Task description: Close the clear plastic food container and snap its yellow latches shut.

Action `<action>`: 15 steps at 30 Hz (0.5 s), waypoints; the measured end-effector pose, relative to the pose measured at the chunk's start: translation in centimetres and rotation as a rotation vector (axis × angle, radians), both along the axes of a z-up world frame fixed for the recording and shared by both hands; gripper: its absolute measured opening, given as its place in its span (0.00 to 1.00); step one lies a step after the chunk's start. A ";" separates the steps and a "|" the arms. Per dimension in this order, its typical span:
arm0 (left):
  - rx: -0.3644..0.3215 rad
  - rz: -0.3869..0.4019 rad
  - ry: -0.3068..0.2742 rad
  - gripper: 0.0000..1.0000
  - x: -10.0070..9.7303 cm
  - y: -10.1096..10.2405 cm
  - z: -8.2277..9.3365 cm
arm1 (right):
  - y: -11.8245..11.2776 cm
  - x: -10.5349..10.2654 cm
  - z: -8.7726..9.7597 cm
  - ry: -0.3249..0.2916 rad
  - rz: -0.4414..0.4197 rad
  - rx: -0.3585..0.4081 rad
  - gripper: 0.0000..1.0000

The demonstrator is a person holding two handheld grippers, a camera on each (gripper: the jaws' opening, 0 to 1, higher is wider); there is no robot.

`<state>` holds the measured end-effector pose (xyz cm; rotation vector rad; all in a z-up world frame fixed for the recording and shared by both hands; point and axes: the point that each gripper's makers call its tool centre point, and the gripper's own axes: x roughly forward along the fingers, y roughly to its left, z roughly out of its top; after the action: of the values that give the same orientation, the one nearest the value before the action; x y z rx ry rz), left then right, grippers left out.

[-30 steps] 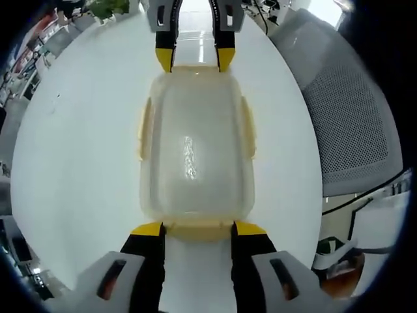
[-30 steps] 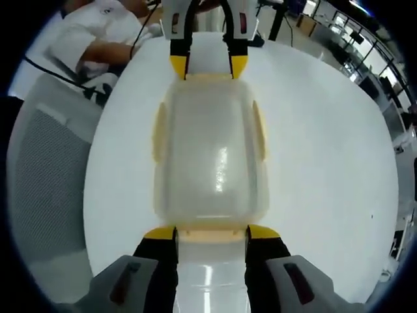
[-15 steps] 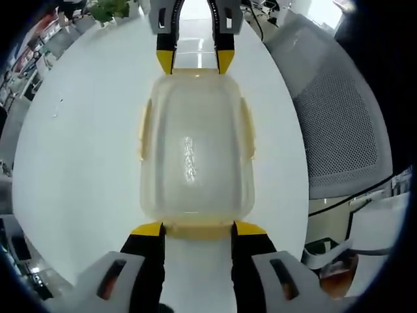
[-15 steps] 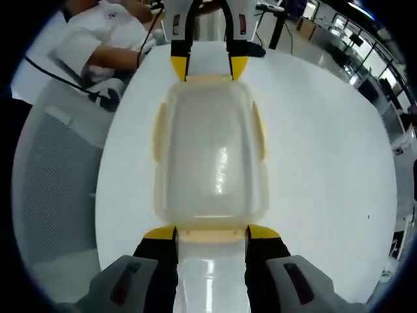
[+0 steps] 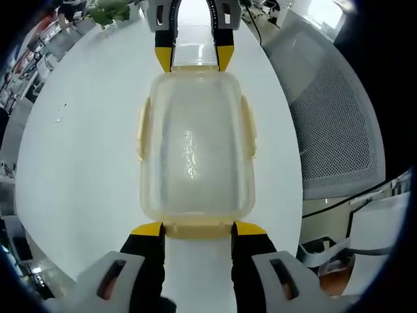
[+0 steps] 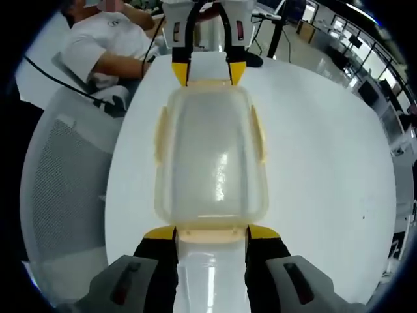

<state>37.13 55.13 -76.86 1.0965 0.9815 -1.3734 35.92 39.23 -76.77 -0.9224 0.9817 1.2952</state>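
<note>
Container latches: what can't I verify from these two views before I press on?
- End latches: whether snapped down; seen edge-on between each view's own tongs.
- Side latches: locked or only lying flat; too small and pale to tell.
- Container contents: the frosted lid and glare hide the inside.
- Left tongs and right tongs: touching the end latch or just short; contact not visible.

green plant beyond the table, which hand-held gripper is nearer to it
Right. The right hand-held gripper sits at the container's far end, towards the green plant; the left hand-held gripper is at the opposite end, farther away.
</note>
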 end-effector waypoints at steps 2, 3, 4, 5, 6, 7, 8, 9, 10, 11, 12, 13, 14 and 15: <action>-0.005 0.000 -0.006 0.38 0.2 -0.2 0.5 | -0.2 0.2 0.3 -0.005 -0.001 -0.003 0.38; -0.007 0.001 -0.008 0.38 0.2 -0.3 0.7 | -0.3 0.3 0.4 -0.007 -0.002 -0.003 0.38; -0.008 0.001 -0.010 0.38 0.2 -0.3 0.8 | -0.3 0.3 0.6 -0.009 -0.003 -0.004 0.38; -0.009 -0.001 -0.011 0.38 0.2 -0.4 0.9 | -0.4 0.2 0.8 -0.010 -0.003 -0.004 0.38; -0.008 0.000 -0.010 0.38 0.2 -0.4 1.0 | -0.4 0.2 0.9 -0.010 -0.003 -0.004 0.38; -0.007 -0.001 -0.008 0.38 0.1 -0.4 1.0 | -0.4 0.2 1.0 -0.011 -0.001 -0.005 0.38; -0.005 -0.002 -0.005 0.38 0.0 -0.4 1.1 | -0.4 0.1 1.2 -0.010 0.001 -0.006 0.38; -0.005 -0.003 -0.006 0.38 0.0 -0.4 1.2 | -0.4 0.1 1.3 -0.007 0.000 -0.005 0.38; -0.005 -0.004 -0.006 0.38 0.0 -0.4 1.4 | -0.4 0.1 1.5 -0.003 -0.001 -0.004 0.38; -0.005 -0.004 -0.006 0.38 0.0 -0.4 1.5 | -0.4 0.2 1.7 -0.002 0.000 -0.003 0.38; -0.005 -0.003 -0.005 0.38 0.0 -0.4 1.7 | -0.5 0.2 1.9 -0.002 0.004 -0.003 0.38; -0.006 -0.001 -0.005 0.38 0.1 -0.5 1.8 | -0.5 0.3 2.1 -0.004 0.006 -0.003 0.38; -0.008 0.000 -0.004 0.38 0.2 -0.5 2.0 | -0.5 0.4 2.2 -0.004 0.007 -0.002 0.38; -0.009 0.001 -0.002 0.38 0.3 -0.5 2.1 | -0.6 0.5 2.5 -0.004 0.007 0.000 0.38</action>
<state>37.44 54.65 -74.71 1.0906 0.9735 -1.3741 36.41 38.68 -74.26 -0.9289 0.9764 1.2988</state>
